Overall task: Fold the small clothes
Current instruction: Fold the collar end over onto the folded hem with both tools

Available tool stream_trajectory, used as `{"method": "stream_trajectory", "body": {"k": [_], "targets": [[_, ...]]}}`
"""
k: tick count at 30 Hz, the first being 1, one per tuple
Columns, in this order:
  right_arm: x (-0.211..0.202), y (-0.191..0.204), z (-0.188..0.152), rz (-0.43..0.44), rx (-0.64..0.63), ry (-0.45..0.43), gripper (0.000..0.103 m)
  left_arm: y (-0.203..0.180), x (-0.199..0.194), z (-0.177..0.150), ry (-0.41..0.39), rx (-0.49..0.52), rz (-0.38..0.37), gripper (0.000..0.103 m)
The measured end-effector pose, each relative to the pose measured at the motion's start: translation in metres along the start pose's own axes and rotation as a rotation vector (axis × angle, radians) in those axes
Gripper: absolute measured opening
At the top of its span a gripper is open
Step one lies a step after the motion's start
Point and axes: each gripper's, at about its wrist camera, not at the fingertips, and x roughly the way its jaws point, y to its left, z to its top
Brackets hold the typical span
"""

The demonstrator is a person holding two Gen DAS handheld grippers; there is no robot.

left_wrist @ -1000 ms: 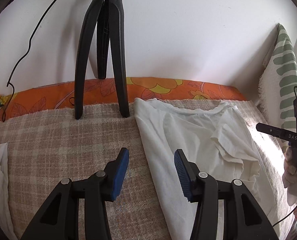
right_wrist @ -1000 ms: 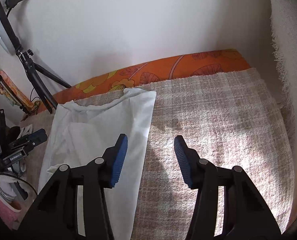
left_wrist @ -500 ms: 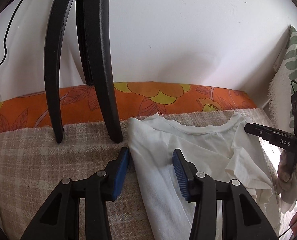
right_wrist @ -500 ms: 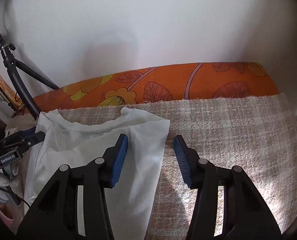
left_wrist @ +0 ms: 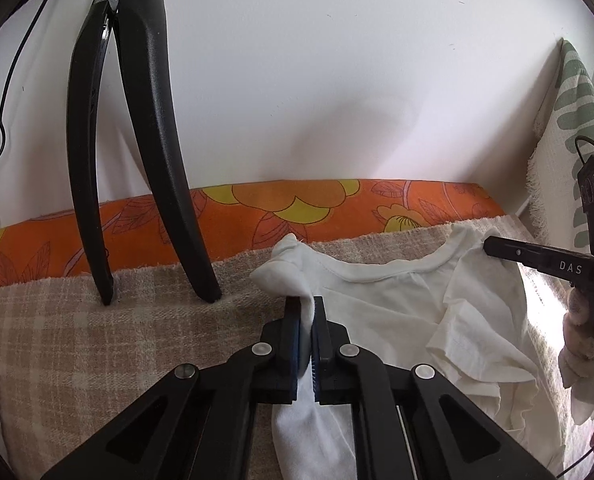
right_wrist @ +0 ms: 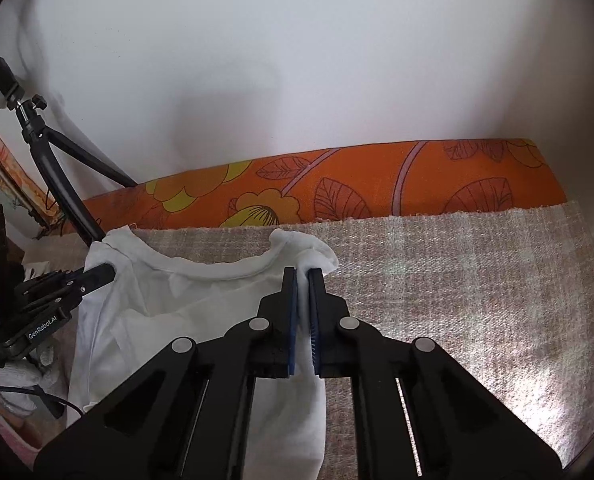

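Here the white shirt [left_wrist: 397, 316] lies flat on a beige checked blanket [left_wrist: 77, 344], neckline toward the wall, and both grippers are pinched on its top corners — one on each shoulder. The left gripper [left_wrist: 305, 312] has its blue pads [left_wrist: 295, 344] pressed together with a fold of white cloth squeezed between them; a small bunch of fabric puffs up just beyond the fingertips. In the right wrist view the right gripper [right_wrist: 302, 284] stands the same way, jaws closed on the opposite shoulder, the cloth running down between the pads and out beneath the fingers. Each gripper also shows in the other's camera (the left one at the picture's left edge [right_wrist: 97, 274], the right one at the right edge [left_wrist: 497, 245]), its tip meeting the shirt's far corner. A gloved hand [left_wrist: 581, 332] holds the right tool's handle. Behind the blanket runs an orange flowered cushion [left_wrist: 337, 208] against a white wall [left_wrist: 337, 80]. Two black tripod legs [left_wrist: 153, 128] stand on the blanket just left of the shirt. A green-and-white patterned towel [left_wrist: 577, 92] hangs at the far right of the left wrist view.
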Motion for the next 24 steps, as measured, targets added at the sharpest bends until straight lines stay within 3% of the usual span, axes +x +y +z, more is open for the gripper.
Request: {"method": "stream_trajectory", "body": {"k": [12,18,24], "targets": [[-0.093,0.019,-0.013,0.062,0.000,-0.099,0.006,-0.024,-0.085,-0.009,-0.089,0.050,-0.046,0.001],[-0.152,0.033,-0.042,0.067,-0.011,-0.129,0.006,-0.040,-0.131,-0.031,-0.117,0.082,-0.054,0.001],[-0.198,0.047,-0.098,0.056,-0.042,-0.137,0.005,-0.051,-0.175,-0.077,-0.125,0.100,-0.061,0.001]]}}
